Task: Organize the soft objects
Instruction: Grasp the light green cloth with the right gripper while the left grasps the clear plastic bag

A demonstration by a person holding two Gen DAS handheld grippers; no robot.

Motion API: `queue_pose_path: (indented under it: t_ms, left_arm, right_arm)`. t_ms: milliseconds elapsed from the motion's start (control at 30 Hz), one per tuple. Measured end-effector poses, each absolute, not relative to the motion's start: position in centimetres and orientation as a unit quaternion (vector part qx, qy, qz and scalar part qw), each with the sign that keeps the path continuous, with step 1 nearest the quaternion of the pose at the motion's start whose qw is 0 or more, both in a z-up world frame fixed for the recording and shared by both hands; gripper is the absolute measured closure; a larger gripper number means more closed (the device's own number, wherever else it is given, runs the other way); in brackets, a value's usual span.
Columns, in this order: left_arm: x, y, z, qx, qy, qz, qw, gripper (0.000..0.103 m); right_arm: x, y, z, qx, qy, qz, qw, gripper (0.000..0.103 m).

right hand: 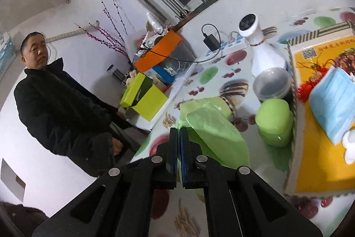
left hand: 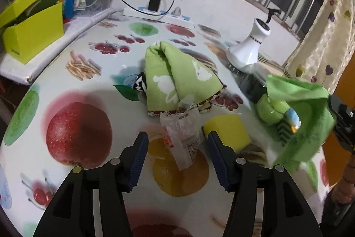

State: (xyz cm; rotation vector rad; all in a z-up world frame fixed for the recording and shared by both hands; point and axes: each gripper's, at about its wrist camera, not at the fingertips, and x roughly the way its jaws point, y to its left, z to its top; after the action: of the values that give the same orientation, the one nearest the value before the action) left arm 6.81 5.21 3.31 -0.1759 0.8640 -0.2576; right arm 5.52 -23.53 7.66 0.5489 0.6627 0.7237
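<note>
Fruit-print counter [left hand: 73, 90], barred window behind. Sorting barely begun, I judge: folded green towel [left hand: 177, 77] mid-counter, yellow sponge [left hand: 228, 128] and plastic wrapper [left hand: 182, 132] loose near my edge. My left tool [left hand: 177, 143] gapes, empty, wrapper lying between its tips, sponge beside the right tip. My right tool [right hand: 179, 134] is clenched on a green cloth [right hand: 213, 126], lifted toward the counter's right edge.

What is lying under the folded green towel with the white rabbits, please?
A black-and-white patterned cloth sticks out from under the folded green towel on its left edge. Its remaining part is covered, and whether anything else lies under the towel cannot be seen.
</note>
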Motion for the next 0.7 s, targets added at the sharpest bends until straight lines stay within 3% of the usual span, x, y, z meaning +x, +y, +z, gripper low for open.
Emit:
queue_pose_path:
  t_ms: [467,700]
  left_arm:
    - [9.3,4.3,2.2,-0.063,0.428,-0.097,0.896,0.048]
    - [9.4,3.9,2.3,-0.062,0.424,-0.101,0.898,0.068]
  right_arm:
    - [5.1,-24.6,4.8,0.243,0.354,0.307,0.849,0.101]
    - [5.2,-24.6,4.5,0.243,0.357,0.305,0.849,0.101]
